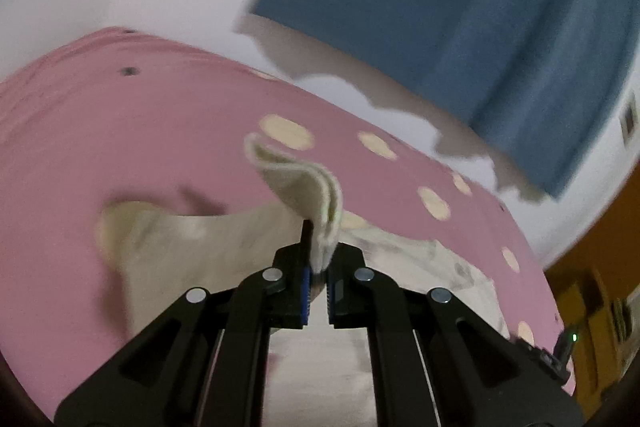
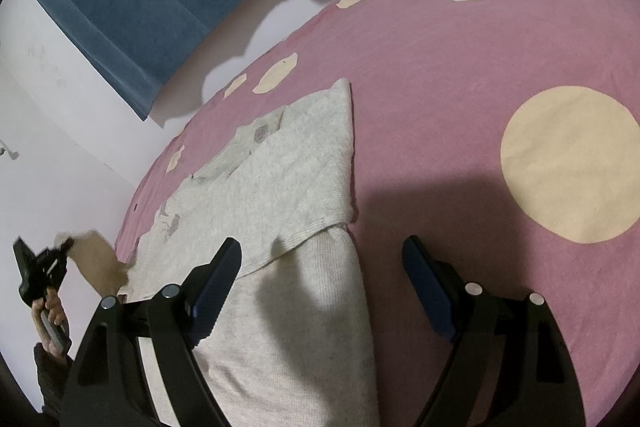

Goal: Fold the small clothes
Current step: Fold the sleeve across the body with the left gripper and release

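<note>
Left wrist view shows the left gripper (image 1: 318,267) at lower centre, its jaws clamped together on a folded edge of the cream garment (image 1: 304,183), which stands up above the fingertips while the rest trails blurred toward the lower left over the pink spotted cloth (image 1: 140,131). A blue curtain (image 1: 460,7) fills the upper right. Right wrist view has the right gripper (image 2: 326,267) at the bottom with its jaws spread wide apart and nothing between the pads. Here the cream garment (image 2: 280,195) lies flat on the pink spotted cloth (image 2: 440,87), running from centre frame down under the gripper's left finger (image 2: 224,267). At lower left the left gripper (image 2: 40,263), held in a hand (image 2: 50,315), lifts a corner of the garment.
</note>
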Action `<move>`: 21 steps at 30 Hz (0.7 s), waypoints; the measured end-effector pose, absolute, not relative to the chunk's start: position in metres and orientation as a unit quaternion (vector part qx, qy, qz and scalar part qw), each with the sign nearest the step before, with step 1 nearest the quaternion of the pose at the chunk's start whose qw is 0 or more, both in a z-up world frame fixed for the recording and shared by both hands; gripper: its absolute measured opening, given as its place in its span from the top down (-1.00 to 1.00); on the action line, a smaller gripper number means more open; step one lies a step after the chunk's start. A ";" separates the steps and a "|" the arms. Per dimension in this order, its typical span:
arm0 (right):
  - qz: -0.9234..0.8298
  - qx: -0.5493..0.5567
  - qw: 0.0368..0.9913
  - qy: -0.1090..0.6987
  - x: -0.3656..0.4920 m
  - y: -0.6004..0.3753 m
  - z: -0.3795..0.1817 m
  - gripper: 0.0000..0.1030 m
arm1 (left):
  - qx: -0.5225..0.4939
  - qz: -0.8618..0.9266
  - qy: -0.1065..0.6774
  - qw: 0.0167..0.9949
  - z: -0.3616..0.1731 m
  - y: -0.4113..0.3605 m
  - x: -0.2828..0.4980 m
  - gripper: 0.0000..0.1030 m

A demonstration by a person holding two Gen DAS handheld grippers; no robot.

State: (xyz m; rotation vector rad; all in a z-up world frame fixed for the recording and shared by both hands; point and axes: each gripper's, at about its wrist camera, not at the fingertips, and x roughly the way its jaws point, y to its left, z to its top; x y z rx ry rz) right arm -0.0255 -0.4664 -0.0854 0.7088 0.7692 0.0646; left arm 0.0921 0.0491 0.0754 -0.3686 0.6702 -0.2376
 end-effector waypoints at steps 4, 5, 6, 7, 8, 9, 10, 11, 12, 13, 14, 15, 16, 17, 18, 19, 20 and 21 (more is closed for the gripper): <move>0.032 0.340 0.866 0.366 -0.026 -0.466 -0.085 -0.59 | -0.163 -0.178 0.348 0.906 0.068 -0.031 0.109 0.91; 0.032 0.340 0.866 0.366 -0.026 -0.465 -0.085 -0.59 | -0.155 -0.194 0.352 0.902 0.067 -0.053 0.111 0.91; 0.032 0.341 0.865 0.365 -0.026 -0.465 -0.085 -0.59 | -0.148 -0.208 0.356 0.899 0.065 -0.072 0.112 0.91; 0.033 0.342 0.865 0.365 -0.027 -0.465 -0.085 -0.59 | -0.139 -0.226 0.360 0.894 0.062 -0.097 0.114 0.91; 0.033 0.343 0.865 0.364 -0.027 -0.465 -0.085 -0.59 | -0.133 -0.235 0.363 0.892 0.060 -0.113 0.113 0.91; 0.034 0.344 0.865 0.364 -0.027 -0.466 -0.085 -0.59 | -0.127 -0.244 0.367 0.889 0.056 -0.127 0.111 0.91; 0.035 0.346 0.864 0.363 -0.027 -0.466 -0.086 -0.59 | -0.119 -0.252 0.372 0.885 0.052 -0.142 0.109 0.91; 0.035 0.347 0.864 0.363 -0.027 -0.466 -0.086 -0.59 | -0.105 -0.259 0.381 0.881 0.042 -0.164 0.111 0.91; 0.036 0.347 0.864 0.362 -0.027 -0.467 -0.086 -0.59 | -0.097 -0.261 0.385 0.880 0.037 -0.176 0.113 0.90; 0.036 0.348 0.864 0.362 -0.027 -0.467 -0.086 -0.59 | -0.088 -0.262 0.391 0.878 0.029 -0.186 0.112 0.90; 0.036 0.348 0.864 0.362 -0.027 -0.467 -0.086 -0.59 | -0.076 -0.263 0.402 0.874 0.016 -0.200 0.112 0.90; 0.036 0.348 0.864 0.362 -0.027 -0.467 -0.086 -0.59 | -0.071 -0.264 0.410 0.870 0.007 -0.210 0.111 0.90; 0.037 0.348 0.864 0.362 -0.027 -0.467 -0.086 -0.59 | -0.068 -0.265 0.421 0.865 -0.003 -0.219 0.113 0.90; 0.037 0.349 0.864 0.361 -0.027 -0.467 -0.086 -0.59 | -0.062 -0.266 0.435 0.858 -0.016 -0.229 0.114 0.90; 0.037 0.350 0.864 0.361 -0.027 -0.467 -0.086 -0.59 | -0.054 -0.266 0.446 0.853 -0.026 -0.237 0.114 0.90; 0.038 0.351 0.864 0.360 -0.027 -0.467 -0.087 -0.59 | -0.045 -0.263 0.453 0.850 -0.035 -0.243 0.114 0.90; 0.038 0.351 0.864 0.360 -0.028 -0.467 -0.087 -0.59 | -0.034 -0.260 0.459 0.849 -0.045 -0.249 0.116 0.90; 0.038 0.351 0.863 0.360 -0.028 -0.467 -0.087 -0.59 | -0.025 -0.261 0.465 0.846 -0.054 -0.255 0.115 0.88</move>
